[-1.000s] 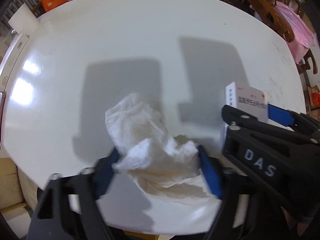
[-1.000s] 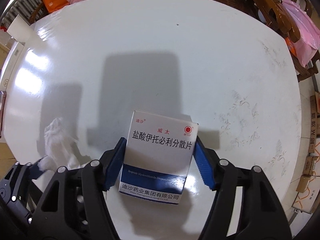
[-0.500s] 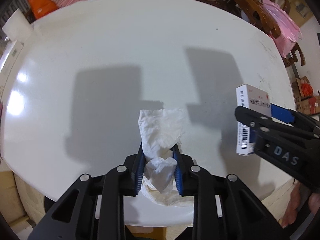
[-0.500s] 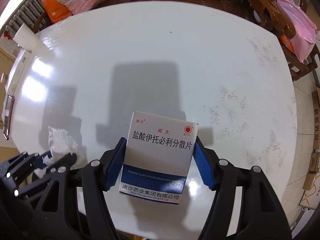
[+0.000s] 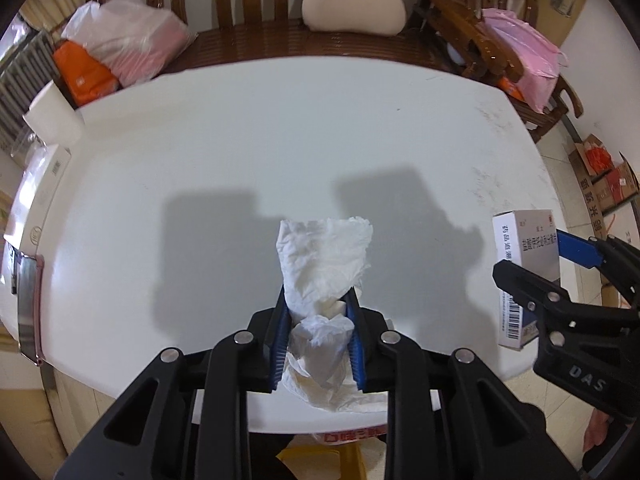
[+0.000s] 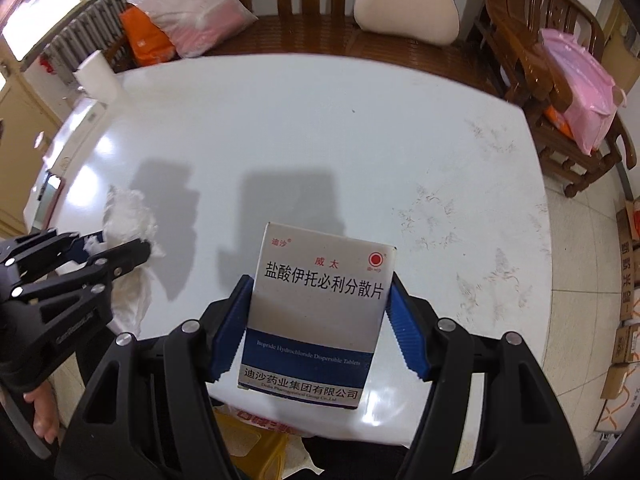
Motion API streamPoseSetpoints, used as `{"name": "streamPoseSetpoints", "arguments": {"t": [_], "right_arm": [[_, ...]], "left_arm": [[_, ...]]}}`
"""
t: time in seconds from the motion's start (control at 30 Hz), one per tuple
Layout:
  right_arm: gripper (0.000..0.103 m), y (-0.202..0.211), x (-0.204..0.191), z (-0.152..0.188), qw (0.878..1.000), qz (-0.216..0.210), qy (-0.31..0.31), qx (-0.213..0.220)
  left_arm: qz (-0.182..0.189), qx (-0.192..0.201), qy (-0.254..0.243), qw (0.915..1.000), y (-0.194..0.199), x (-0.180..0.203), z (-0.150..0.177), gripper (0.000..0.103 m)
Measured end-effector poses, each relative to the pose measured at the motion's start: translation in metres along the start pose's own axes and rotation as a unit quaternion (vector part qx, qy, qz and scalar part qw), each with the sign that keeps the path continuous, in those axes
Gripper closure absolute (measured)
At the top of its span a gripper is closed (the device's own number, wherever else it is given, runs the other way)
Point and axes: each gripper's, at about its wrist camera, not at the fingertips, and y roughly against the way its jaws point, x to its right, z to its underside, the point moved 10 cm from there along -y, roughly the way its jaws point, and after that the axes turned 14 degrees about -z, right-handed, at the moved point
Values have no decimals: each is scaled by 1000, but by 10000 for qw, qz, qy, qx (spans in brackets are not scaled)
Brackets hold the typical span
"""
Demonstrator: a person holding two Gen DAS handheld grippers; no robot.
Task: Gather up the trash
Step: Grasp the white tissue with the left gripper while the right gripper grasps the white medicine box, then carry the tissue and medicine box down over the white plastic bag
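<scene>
The left claw point(image 5: 318, 312) pinches the crumpled tissue point(image 5: 324, 256); the right claw point(image 6: 318, 316) clamps the medicine box point(image 6: 316, 320) at 3 o'clock. Both clear the tabletop point(image 5: 280, 140). Maintain grip pressure during transfer to the bin.

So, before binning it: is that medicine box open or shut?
Cannot tell. The medicine box shows no raised flap, but neither view shows its end flaps clearly.

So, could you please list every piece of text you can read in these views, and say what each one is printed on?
"盐酸伊托必利分散片": front of the medicine box.
"迪沙" and "威太": top of the same front.
"Itopride Hydrochloride Dispersible Tablets": its blue band.
"迪沙药业集团有限公司": bottom strip; the English line beneath is too small.
"DAS": body of the right gripper.
Barcode digits on the box side, and print on the floor cartons: unreadable.
</scene>
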Motion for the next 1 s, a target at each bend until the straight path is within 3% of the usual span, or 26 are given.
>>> {"name": "streamPoseSetpoints", "arguments": {"t": [0.2, 0.53, 1.0], "right_arm": [[38, 22, -27, 30, 9997, -44, 217, 129], [38, 40, -57, 84, 9983, -32, 532, 246], [38, 10, -72, 165, 9986, -35, 525, -16]], "left_arm": [[262, 60, -189, 9995, 22, 6, 27, 78], [328, 332, -537, 9975, 42, 5, 85, 78], [574, 102, -887, 9944, 6, 28, 166, 78]]}}
